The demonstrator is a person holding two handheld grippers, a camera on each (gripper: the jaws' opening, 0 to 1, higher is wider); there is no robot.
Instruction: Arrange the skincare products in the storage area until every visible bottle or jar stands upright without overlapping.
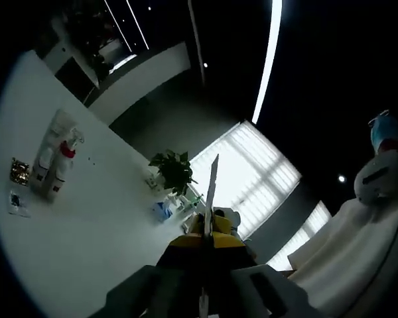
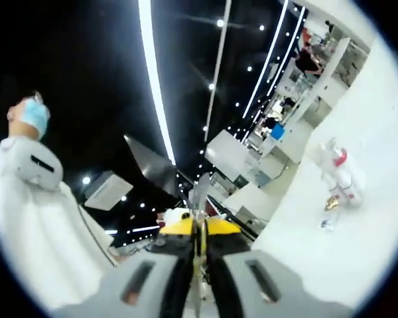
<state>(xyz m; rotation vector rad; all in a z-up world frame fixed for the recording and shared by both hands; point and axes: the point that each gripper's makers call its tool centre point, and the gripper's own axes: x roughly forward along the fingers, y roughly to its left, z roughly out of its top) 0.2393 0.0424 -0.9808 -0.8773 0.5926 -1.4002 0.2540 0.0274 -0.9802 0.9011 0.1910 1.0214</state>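
Note:
In the left gripper view a cluster of white skincare bottles (image 1: 55, 159) stands on the white table (image 1: 86, 232), one with a red collar under a spray head (image 1: 67, 149). A gold-patterned item (image 1: 19, 171) and a small dark packet (image 1: 16, 201) lie beside them. My left gripper (image 1: 211, 192) points away from them, jaws pressed together with nothing held. In the right gripper view the same white bottles (image 2: 338, 172) with the red collar stand at the right, a gold piece (image 2: 331, 203) next to them. My right gripper (image 2: 200, 199) is shut and empty, far from the bottles.
A potted green plant (image 1: 174, 171) and a blue-white item (image 1: 162, 211) sit further along the table. A person in a white coat (image 2: 33, 218) stands close by. Bright blinds (image 1: 252, 172) and ceiling light strips (image 2: 152, 73) lie behind.

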